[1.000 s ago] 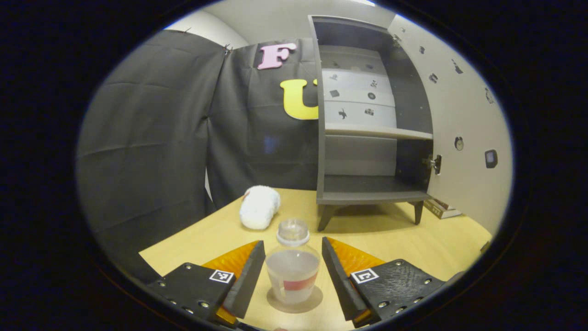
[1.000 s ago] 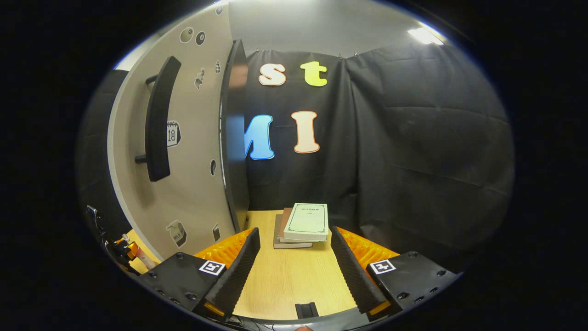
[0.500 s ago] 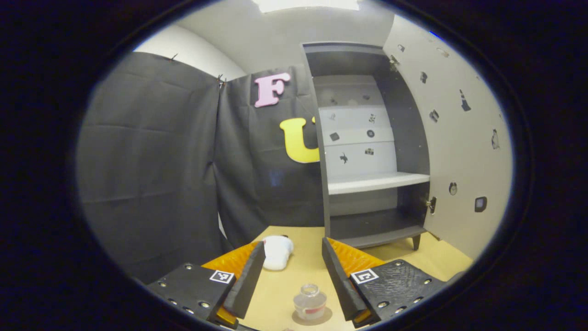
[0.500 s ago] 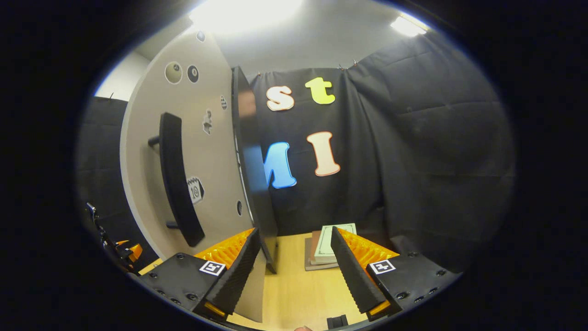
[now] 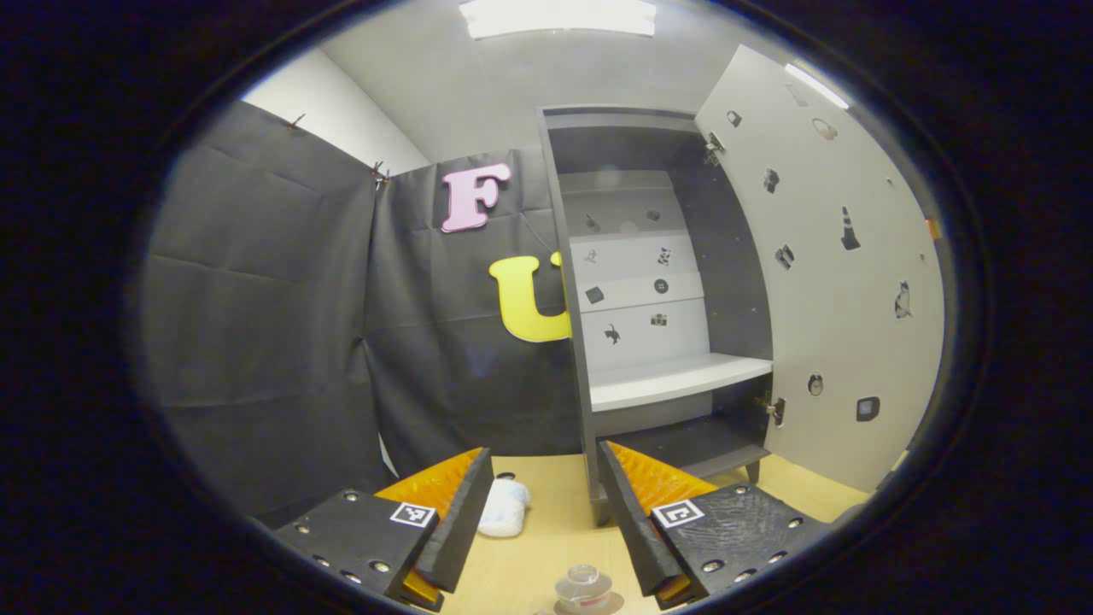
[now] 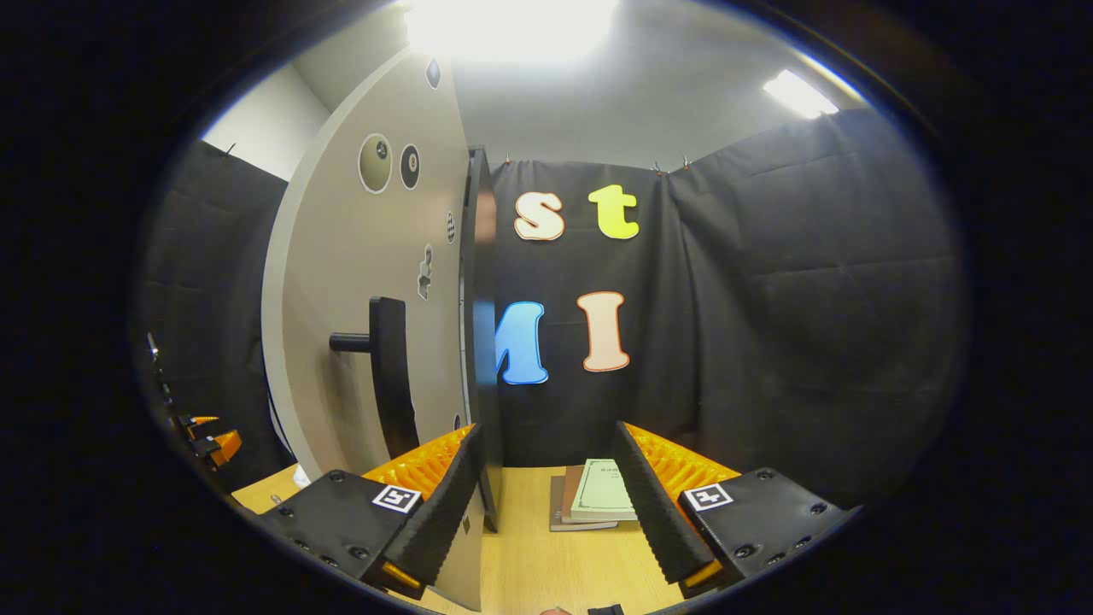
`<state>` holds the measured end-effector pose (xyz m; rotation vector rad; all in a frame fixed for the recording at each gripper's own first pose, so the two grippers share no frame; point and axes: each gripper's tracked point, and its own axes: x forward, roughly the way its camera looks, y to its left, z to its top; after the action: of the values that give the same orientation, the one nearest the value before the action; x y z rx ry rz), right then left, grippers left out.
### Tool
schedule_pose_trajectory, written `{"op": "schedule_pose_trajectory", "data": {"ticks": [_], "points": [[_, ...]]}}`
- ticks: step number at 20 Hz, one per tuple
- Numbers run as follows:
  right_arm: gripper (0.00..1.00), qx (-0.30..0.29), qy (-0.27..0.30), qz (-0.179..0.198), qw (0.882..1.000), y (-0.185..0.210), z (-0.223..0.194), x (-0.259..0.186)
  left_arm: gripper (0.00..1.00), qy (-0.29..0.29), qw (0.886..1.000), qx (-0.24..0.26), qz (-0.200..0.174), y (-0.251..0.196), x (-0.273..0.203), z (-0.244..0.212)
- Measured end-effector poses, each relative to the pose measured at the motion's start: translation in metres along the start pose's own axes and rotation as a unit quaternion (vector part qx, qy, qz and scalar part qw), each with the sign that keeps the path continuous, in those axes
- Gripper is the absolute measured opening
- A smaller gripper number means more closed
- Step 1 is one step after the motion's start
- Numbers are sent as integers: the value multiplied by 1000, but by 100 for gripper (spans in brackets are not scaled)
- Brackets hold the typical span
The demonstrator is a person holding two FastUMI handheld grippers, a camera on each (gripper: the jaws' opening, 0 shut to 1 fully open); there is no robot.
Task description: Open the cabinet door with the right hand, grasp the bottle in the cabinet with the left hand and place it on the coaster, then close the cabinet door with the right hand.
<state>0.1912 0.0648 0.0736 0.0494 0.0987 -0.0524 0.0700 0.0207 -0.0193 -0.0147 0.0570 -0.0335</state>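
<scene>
The small clear bottle (image 5: 583,588) with a red band stands upright on the brown coaster (image 5: 608,606) at the bottom of the left gripper view. My left gripper (image 5: 544,478) hangs open above and behind it, nothing between its fingers. The grey cabinet (image 5: 657,384) stands beyond with its shelves bare and its door (image 5: 845,282) swung wide to the right. In the right gripper view the door's outer face (image 6: 376,282) with its dark bar handle (image 6: 393,376) stands at the left. My right gripper (image 6: 548,453) is open, and the door's free edge runs down by its left finger.
A white fluffy cloth (image 5: 505,508) lies on the wooden table (image 5: 529,564) left of the cabinet. A stack of books (image 6: 598,504) rests on the table ahead of the right gripper. The other gripper (image 6: 205,436) peeks out at the far left of the right gripper view.
My left gripper has lifted up and back from the bottle, which stays on the coaster. My right gripper has risen and swung closer to the door's edge and handle.
</scene>
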Motion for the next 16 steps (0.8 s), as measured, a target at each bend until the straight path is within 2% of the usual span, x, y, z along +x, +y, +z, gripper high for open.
{"op": "schedule_pose_trajectory", "data": {"ticks": [1,2,3,4,5,7,8,13,15,16], "points": [[96,-1,1,-2,1000,5,-1,-1,75,-2,1000,-4,-3,4,5,0],[96,-1,3,-1,1000,10,-2,-3,77,-4,1000,-8,-6,7,7,1],[92,0,3,2,1000,15,-2,-2,78,-8,1000,-13,-8,11,10,2],[96,2,5,6,1000,20,-2,-3,77,-10,1000,-18,-9,15,13,3],[96,6,5,11,1000,26,-3,-2,77,-10,1000,-20,-10,18,16,1],[96,16,8,28,999,42,-5,-3,77,-6,1000,-24,-11,25,19,-4],[92,22,10,37,999,51,-6,-4,77,-5,1000,-27,-11,29,20,-5],[96,36,16,90,995,96,-8,-2,76,-4,999,-31,-10,46,20,-9],[92,37,14,100,994,108,-8,1,75,-3,1000,-30,-4,57,18,-11],[96,35,14,104,994,114,-7,5,77,-2,999,-32,-1,63,17,-13]]}}
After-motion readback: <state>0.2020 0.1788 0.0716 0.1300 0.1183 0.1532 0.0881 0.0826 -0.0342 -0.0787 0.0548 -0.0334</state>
